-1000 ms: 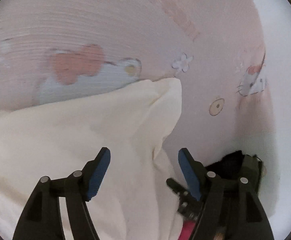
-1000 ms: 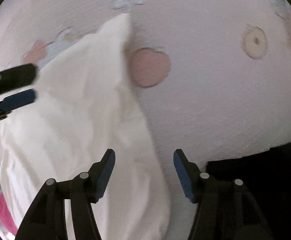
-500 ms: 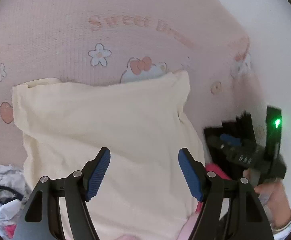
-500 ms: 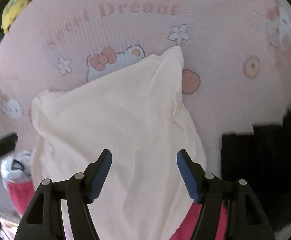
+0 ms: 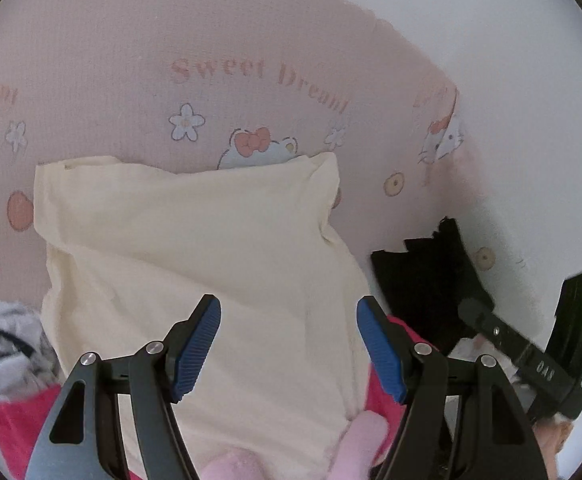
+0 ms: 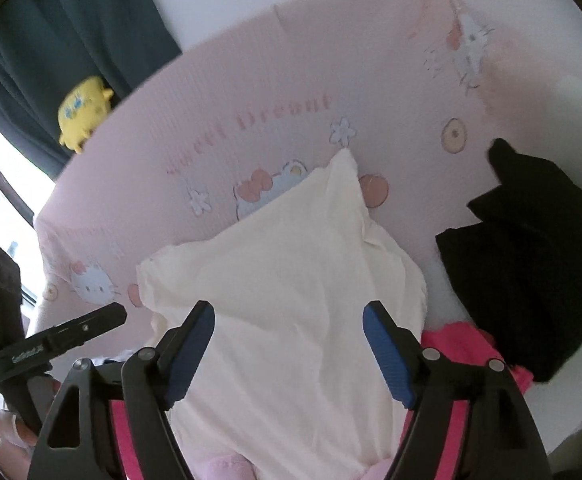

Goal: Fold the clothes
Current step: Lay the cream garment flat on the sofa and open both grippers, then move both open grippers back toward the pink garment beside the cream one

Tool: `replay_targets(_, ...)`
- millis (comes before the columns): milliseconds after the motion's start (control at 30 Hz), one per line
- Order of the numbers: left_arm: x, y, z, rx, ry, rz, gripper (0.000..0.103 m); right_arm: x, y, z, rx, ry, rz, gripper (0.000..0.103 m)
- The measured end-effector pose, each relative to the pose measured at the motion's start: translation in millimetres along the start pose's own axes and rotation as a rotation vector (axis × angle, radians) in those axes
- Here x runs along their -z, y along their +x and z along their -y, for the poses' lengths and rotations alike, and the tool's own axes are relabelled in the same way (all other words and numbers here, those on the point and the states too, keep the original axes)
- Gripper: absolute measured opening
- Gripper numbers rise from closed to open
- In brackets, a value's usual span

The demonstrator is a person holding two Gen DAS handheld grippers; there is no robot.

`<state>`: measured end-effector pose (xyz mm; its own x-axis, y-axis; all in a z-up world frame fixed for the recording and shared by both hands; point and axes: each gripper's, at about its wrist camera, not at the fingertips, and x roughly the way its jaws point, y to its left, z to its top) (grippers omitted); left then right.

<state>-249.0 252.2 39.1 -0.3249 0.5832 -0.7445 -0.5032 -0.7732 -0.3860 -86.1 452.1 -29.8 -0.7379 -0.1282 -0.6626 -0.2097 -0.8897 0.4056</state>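
A: Where's the cream garment (image 5: 195, 264)?
B: Flat on the pink sheet (image 5: 131, 60), over a red one (image 5: 15, 420), so it can be folded.
A: Grippers?
B: Left gripper (image 5: 289, 344) apart, empty. Right gripper (image 6: 289, 344) has just been opening, nothing between, both above it.

Bare pink bedsheet (image 5: 251, 32) beyond the tongs is open for passing. Cream garment (image 5: 211, 248) fills the space under and ahead of both tongs; black clothing (image 6: 531, 272) blocks right, grey-white clothes (image 5: 7, 340) left.
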Motion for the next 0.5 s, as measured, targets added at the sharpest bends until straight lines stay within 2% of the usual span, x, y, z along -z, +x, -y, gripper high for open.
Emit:
replay_targets(133,14.9,-7.3,13.6,-0.015,0.009,0.009,0.069,13.6,-26.0,1.0,-0.021,-0.008,0.043,0.076)
replay_targets(300,37.6,-20.4,22.7,-0.008,-0.016,0.008,0.069,20.8,-36.7,-3.8,-0.020,-0.032,0.079,0.077)
replay_targets(433,54.3,-35.0,35.0,-0.056,0.050,-0.004,0.069,27.1,-60.6,-11.3,-0.079,-0.006,0.068,0.077)
replay_targets(500,62.6,-47.7,45.2,-0.068,0.119,0.036,0.069,27.4,-73.7,-13.6,-0.075,-0.002,0.084,0.077)
